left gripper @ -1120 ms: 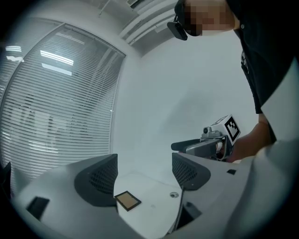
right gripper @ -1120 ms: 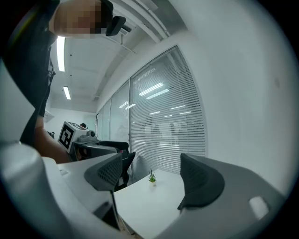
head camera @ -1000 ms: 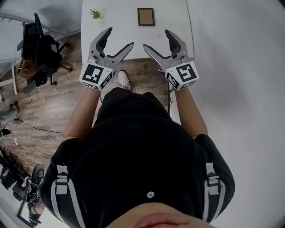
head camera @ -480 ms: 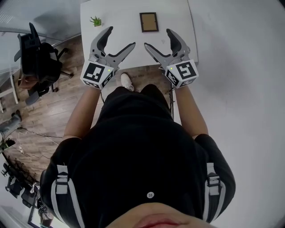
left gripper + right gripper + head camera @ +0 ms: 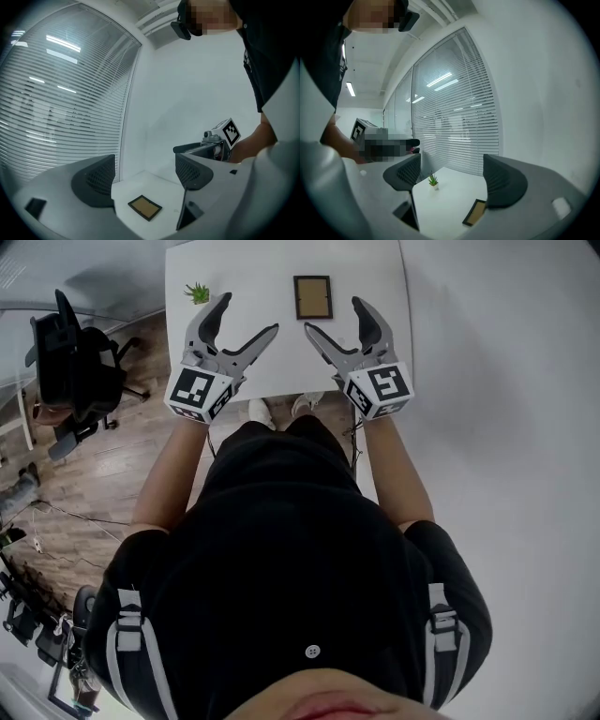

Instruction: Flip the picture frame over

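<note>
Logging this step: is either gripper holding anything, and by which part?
Nothing is held. The left gripper and right gripper both stand open and empty; the picture frame lies untouched on the table.

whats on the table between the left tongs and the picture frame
Nothing: only bare white tabletop lies between the open left tongs and the dark-framed brown picture frame, clear in the head view.
</note>
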The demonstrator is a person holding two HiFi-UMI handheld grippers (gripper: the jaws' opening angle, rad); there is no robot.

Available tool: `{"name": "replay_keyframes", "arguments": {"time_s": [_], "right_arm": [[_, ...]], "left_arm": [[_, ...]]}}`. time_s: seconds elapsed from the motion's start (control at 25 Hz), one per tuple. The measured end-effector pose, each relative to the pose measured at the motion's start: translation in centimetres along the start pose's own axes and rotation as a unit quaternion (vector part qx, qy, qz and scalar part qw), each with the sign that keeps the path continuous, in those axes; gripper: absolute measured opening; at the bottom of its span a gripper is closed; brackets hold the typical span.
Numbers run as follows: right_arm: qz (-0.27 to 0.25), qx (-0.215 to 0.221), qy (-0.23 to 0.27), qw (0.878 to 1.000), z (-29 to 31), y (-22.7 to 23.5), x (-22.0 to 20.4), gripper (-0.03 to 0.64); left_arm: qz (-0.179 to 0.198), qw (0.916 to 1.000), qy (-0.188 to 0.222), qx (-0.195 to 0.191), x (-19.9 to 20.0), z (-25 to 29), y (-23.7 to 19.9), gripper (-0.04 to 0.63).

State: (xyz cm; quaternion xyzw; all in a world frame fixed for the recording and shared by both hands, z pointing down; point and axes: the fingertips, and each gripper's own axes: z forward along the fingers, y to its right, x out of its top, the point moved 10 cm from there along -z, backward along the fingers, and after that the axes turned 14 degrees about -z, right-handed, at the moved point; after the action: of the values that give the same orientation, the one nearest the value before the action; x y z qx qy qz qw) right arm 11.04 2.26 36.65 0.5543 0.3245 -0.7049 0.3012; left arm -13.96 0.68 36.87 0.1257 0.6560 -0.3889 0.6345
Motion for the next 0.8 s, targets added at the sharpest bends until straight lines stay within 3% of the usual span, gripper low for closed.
{"name": "replay_keyframes", "arguments": {"time_s": [0.24,0.44,0.8], "right_arm": [[-0.002,0.004,-0.006,1.000,2.1,4.9,-1.5,0.416],[0.002,0.017,-0.043,0.999,3.7,8.1,-4.6,0.416],[0.038,0.025,-0.100,0.994,7.1,9.1,-9.9,0.416]], "left_arm": [[-0.011,0.9994,0.010,0.032,0.1,3.7,-0.2,0.383],[0.001,0.9968,0.013,0.079,-0.7,6.6,0.0,0.383],[0.007,0.9947,0.011,0.102,-2.3,9.0,-1.1,0.380]]}}
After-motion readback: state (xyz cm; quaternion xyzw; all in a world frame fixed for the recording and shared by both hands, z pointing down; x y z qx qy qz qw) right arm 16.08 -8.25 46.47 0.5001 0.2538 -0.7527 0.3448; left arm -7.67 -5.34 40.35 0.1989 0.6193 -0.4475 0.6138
